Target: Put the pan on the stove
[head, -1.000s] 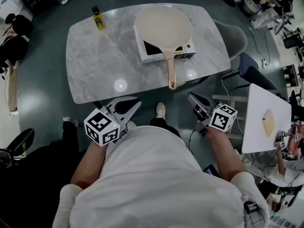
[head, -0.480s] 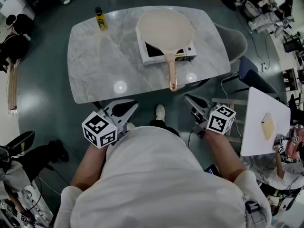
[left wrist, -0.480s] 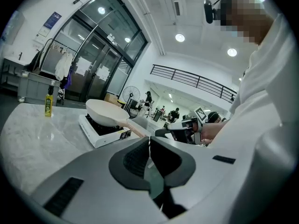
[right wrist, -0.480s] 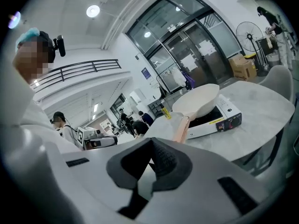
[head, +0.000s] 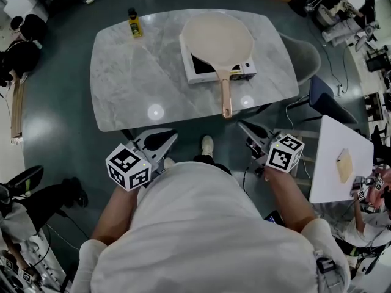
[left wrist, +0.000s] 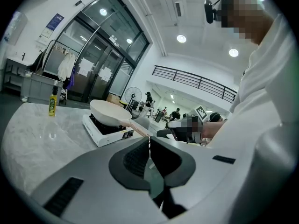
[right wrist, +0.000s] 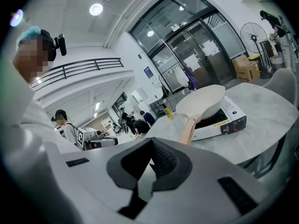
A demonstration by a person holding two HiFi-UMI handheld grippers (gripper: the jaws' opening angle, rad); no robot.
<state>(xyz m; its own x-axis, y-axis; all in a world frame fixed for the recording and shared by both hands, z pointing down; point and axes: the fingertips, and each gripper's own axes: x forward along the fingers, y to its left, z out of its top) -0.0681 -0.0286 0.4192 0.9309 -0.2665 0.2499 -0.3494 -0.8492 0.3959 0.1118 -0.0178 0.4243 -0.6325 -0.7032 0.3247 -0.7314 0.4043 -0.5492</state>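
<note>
From where I stand the job looks finished. The cream frying pan (head: pixel 219 36) sits squarely on the white portable stove (head: pixel 198 77) at the far side of the marble counter (head: pixel 140 78). Its copper-coloured handle (head: pixel 226 96) points back toward the person and overhangs the stove's front edge. Nothing seems left to do except perhaps straighten it, and I'd judge that isn't needed.

Both tools are drawn back close to the person's body, off the near edge of the counter and well apart from the pan. The left gripper (head: pixel 173 137) has its jaws pressed together with nothing between them. The right gripper (head: pixel 242 126) is the same, jaws closed and empty. A small yellow bottle (head: pixel 134 23) stands alone near the far left corner of the counter.

Compared with a second ago, little has changed. The pan lies on the stove as it did then, and both grippers hang in much the same spots. The counter has only slid a touch in the head view, and a bystander at the lower left has shifted.
</note>
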